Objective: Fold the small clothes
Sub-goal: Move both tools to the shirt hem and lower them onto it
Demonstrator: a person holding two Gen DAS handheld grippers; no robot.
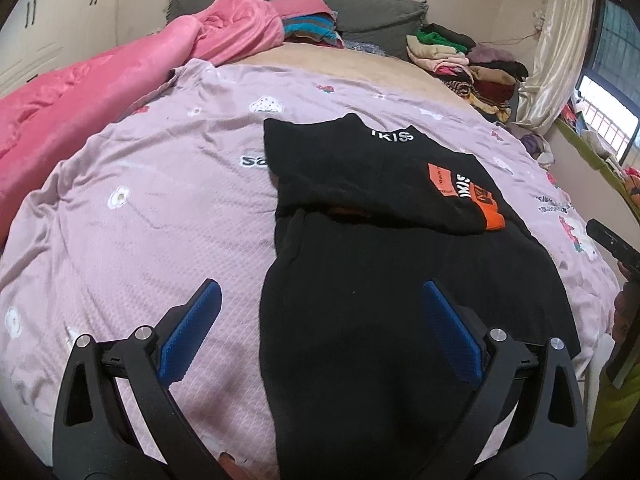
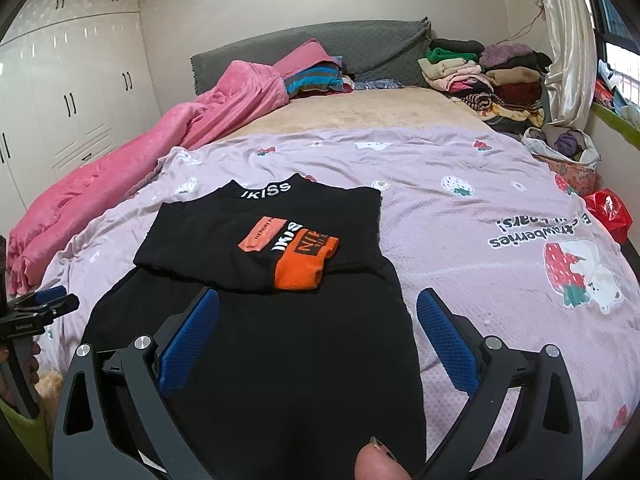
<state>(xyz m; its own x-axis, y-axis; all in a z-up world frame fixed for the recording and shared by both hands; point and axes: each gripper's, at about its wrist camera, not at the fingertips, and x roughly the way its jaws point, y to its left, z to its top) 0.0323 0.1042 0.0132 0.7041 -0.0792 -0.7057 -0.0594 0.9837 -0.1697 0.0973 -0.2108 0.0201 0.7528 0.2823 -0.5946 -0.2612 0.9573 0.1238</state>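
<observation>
A black top (image 1: 380,300) with white "IKISS" lettering at the collar lies flat on the lilac bedspread (image 1: 160,208), collar away from me. Its sleeves are folded in over the chest, and an orange cuff (image 2: 302,266) lies on top. My left gripper (image 1: 322,292) is open just above the garment's near left edge, with one blue pad over the bedspread and the other over the cloth. My right gripper (image 2: 318,298) is open above the near right part of the black top (image 2: 280,360). Neither holds anything. The left gripper (image 2: 60,299) also shows at the far left of the right wrist view.
A crumpled pink blanket (image 2: 160,140) runs along the bed's left side. Stacks of folded clothes (image 2: 488,76) sit at the far right by the grey headboard (image 2: 320,44). A red bag (image 2: 610,212) lies at the right edge. A fingertip (image 2: 376,462) shows at the bottom. White wardrobes (image 2: 72,92) stand on the left.
</observation>
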